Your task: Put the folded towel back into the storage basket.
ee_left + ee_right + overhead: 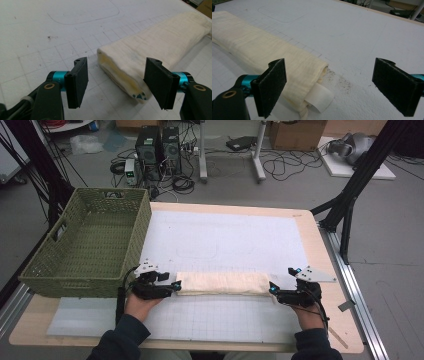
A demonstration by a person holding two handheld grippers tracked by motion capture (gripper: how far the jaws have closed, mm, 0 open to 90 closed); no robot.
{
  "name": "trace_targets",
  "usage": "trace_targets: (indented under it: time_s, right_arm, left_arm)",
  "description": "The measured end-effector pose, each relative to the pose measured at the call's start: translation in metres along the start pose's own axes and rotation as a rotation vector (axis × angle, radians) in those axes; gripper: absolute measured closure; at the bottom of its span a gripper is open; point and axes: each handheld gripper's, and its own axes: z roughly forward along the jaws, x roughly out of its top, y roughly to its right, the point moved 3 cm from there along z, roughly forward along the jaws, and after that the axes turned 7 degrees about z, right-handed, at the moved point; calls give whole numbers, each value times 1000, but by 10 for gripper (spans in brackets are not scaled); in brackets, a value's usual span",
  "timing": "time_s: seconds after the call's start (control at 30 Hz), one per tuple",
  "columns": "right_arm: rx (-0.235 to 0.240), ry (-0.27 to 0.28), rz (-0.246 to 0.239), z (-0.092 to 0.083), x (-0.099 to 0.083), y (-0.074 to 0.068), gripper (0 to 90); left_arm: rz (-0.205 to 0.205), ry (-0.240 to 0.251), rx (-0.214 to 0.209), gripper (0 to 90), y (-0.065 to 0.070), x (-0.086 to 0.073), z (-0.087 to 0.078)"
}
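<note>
Cluttered lab floor behind, cables and computer towers at 12 o'clock; wooden bench (330,270) topped with a white gridded mat (225,240). Green woven basket (87,242) sits at the 9–10 o'clock corner of the bench, nothing visible inside. Folded cream cloth (222,283) lies on the mat at the near edge, about 6 o'clock, long axis running straight left-right, 9 to 3 o'clock. Left tongs (176,285) sit at its 9 o'clock end, right tongs (271,288) at its 3 o'clock end, one hand per end, so both are equally near. Left gripper view: left tongs (120,81) wide apart, straddling the layered end of the cloth (155,47); the right-hand pad looks just beside or maybe brushing the fold, cannot tell contact; nothing clamped. Right gripper view: right tongs (347,87) also spread wide, holding nothing; cloth (262,50) end and its white tag (320,97) lie toward the left pad, at roughly 10 o'clock from the gap, so the gap is mostly over bare mat. Judgement: next move turns on each tongs closing on its own end of the cloth; the right one likely needs to shift toward the cloth first.
</note>
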Motion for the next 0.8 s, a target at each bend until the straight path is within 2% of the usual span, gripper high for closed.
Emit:
trace_targets:
  time_s: [0.2, 0.33, 0.37, 0.4, 0.5, 0.53, 0.57, 0.67, 0.7, 0.8]
  right_arm:
    - [1, -5, -1, 0, 0, 0, 115]
    - [3, -7, 2, 0, 0, 0, 115]
    - [4, -7, 1, 1, -1, 0, 115]
    - [5, -7, 1, 1, -1, 0, 115]
    - [5, -6, 1, 1, -1, 0, 115]
    - [6, -7, 0, 1, -1, 0, 115]
    - [6, -7, 0, 1, -1, 0, 115]
    - [6, -7, 0, 1, -1, 0, 115]
    - [9, -10, 0, 1, -1, 0, 115]
    - [10, -18, -8, 2, -1, -1, 115]
  left_arm:
    - [11, -30, -20, 402, 7, -2, 5]
    - [28, -60, -17, 420, 11, -3, 8]
    - [40, -83, -4, 425, 14, -5, 11]
    - [40, -83, -4, 427, 14, -5, 11]
    - [86, -101, 28, 424, 20, -5, 13]
    - [110, -108, 55, 425, 25, -5, 14]
    - [110, -108, 55, 425, 25, -5, 14]
    - [129, -123, 94, 431, 31, -6, 14]
    - [119, -122, 106, 474, 36, -6, 14]
    - [129, -128, 124, 559, 43, -7, 13]
